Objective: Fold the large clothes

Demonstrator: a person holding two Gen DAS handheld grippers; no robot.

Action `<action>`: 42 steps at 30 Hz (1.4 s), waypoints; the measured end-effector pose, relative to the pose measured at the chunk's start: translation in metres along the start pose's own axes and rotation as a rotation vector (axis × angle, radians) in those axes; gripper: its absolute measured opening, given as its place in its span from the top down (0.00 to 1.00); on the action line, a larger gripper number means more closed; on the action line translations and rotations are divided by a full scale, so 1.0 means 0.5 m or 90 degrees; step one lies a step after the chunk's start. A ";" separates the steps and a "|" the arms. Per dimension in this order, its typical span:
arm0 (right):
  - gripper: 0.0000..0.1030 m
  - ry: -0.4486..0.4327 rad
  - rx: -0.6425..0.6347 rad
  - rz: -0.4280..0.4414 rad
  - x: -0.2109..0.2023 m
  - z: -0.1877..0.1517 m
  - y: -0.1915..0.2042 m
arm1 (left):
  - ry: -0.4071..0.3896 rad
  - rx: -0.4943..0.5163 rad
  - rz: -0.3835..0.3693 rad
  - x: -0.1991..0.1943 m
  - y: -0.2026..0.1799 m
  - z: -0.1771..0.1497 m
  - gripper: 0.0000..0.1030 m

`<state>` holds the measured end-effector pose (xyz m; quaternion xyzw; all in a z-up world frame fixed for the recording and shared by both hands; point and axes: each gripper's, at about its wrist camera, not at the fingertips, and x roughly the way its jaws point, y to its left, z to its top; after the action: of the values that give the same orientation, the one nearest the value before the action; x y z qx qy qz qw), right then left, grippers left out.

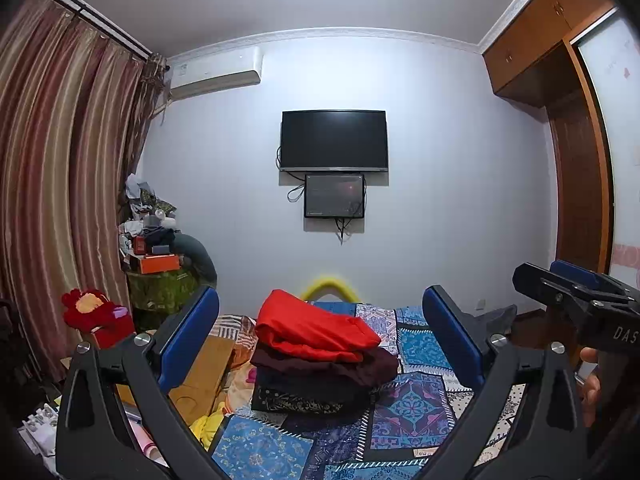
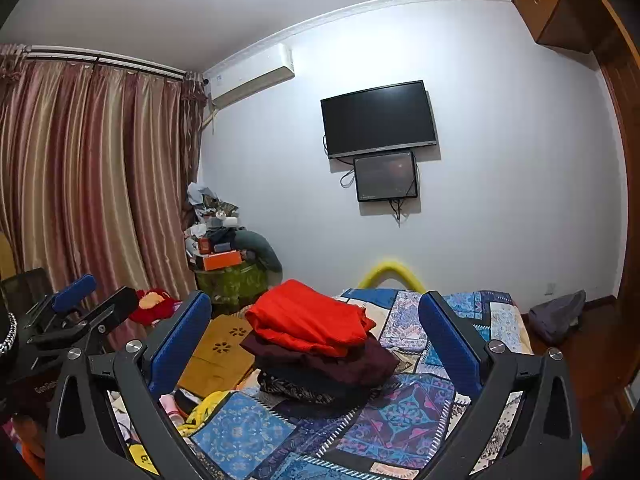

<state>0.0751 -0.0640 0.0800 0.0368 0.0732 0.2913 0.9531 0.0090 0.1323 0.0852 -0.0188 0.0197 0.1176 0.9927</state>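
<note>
While level, both hand-held grippers [image 1: 320, 328] [image 2: 314, 332] gape, empty.

Both wrist views are aimed level along the bed [image 1: 420, 344] toward the far wall; the folded clothes stack [image 2: 316, 344] is shared near centre

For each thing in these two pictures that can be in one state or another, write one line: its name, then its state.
Left gripper: open, nothing between the fingers.
Right gripper: open, nothing held.
Red garment: folded, top of the pile.
Maroon garment: folded, under the red one.
Patterned dark garment: folded, bottom of the pile.
Television: screen dark.
Curtains: drawn shut.
</note>
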 end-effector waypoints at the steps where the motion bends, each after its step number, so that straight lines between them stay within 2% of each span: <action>1: 0.00 0.001 0.000 -0.002 -0.002 -0.001 0.000 | 0.002 -0.001 -0.002 0.003 -0.001 -0.001 0.01; 42: 0.00 0.024 0.009 -0.019 -0.019 0.006 -0.007 | 0.037 -0.019 -0.030 0.037 -0.001 -0.021 0.01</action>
<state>0.0698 -0.0721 0.0835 0.0370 0.0935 0.2770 0.9556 0.0267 0.1359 0.0739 -0.0378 0.0464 0.0939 0.9938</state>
